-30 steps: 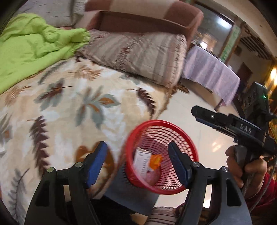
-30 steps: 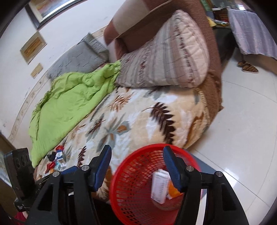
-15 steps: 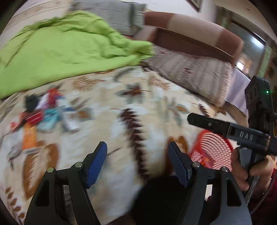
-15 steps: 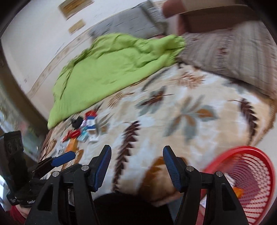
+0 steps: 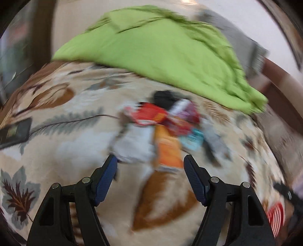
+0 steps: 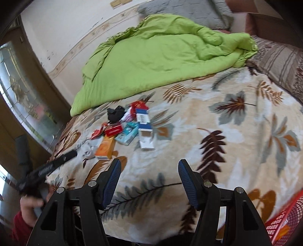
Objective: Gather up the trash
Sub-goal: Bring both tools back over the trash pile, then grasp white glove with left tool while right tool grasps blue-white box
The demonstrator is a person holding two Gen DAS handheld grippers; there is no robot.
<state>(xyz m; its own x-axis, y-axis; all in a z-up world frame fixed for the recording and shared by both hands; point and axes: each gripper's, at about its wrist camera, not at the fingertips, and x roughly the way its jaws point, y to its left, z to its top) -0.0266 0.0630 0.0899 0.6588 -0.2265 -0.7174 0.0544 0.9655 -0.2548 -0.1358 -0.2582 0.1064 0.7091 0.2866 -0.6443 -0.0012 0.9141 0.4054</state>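
A pile of trash lies on the leaf-patterned bedspread [image 6: 227, 123]: an orange packet [image 6: 106, 146], a white-and-blue carton [image 6: 144, 130], a teal wrapper [image 6: 127, 133], a red box [image 6: 113, 130], a black crumpled piece [image 6: 115, 112]. In the blurred left wrist view the orange packet [image 5: 168, 151] and a white crumpled piece [image 5: 136, 145] lie just beyond my open, empty left gripper [image 5: 150, 176]. My right gripper [image 6: 148, 177] is open and empty above the bedspread, short of the pile. The red mesh basket [image 6: 282, 223] is at the lower right; it also shows in the left wrist view [image 5: 275, 217].
A green quilt [image 6: 155, 56] covers the far side of the bed. A striped pillow [image 6: 280, 64] and a grey pillow [image 6: 180, 9] lie at the head. A dark flat device [image 5: 15, 132] lies on the bedspread at left. A glass door [image 6: 19, 90] stands left.
Both grippers have swung left from the red basket, across the bedspread, to the trash pile. The left one is now close over the pile. Both stay open and empty.
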